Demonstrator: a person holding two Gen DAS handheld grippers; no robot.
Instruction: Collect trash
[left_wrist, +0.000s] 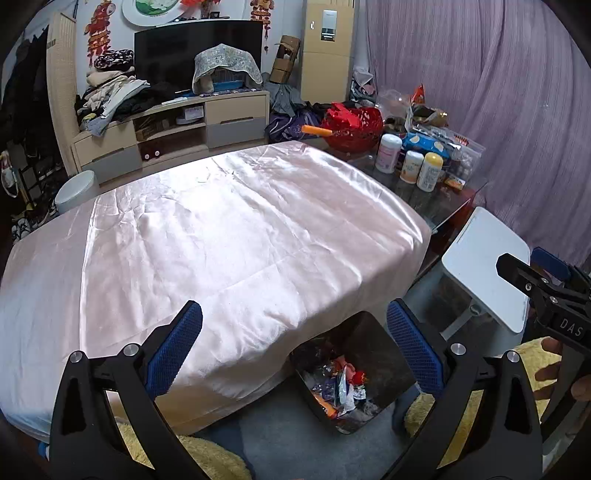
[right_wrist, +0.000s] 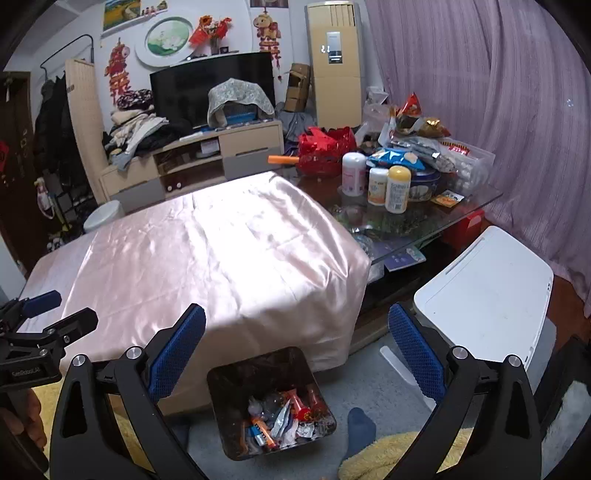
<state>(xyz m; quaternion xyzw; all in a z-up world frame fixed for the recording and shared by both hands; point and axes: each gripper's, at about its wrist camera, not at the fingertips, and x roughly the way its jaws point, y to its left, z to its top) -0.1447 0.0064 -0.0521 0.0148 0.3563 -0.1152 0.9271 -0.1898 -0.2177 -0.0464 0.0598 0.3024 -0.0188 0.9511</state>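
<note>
2 views, taken 1 after the other.

Left wrist view: left gripper (left_wrist: 294, 343), jaws spread wide, nothing between the blue pads. Below them a dark square trash bin (left_wrist: 384, 343) stands on the grey floor, just beside the draped edge of the pink satin cloth (left_wrist: 221, 229) that covers the tabletop; the bin holds crumpled wrappers (left_wrist: 341, 387). Cloth surface bare. Right gripper (left_wrist: 532, 284) enters from the right edge, over a white stool (left_wrist: 484, 266), a hand (left_wrist: 554, 363) below it.

Right wrist view: right gripper (right_wrist: 297, 349), jaws likewise wide apart and empty. Trash bin (right_wrist: 266, 363) directly below, wrappers (right_wrist: 284, 417) piled inside. Left gripper (right_wrist: 61, 308) at the left edge. Glass tabletop (right_wrist: 402, 229) beyond the cloth carries 3 bottles (right_wrist: 397, 188), snack bags and a red basket (right_wrist: 321, 155). A socked foot (right_wrist: 360, 424) rests near the bin.
</note>
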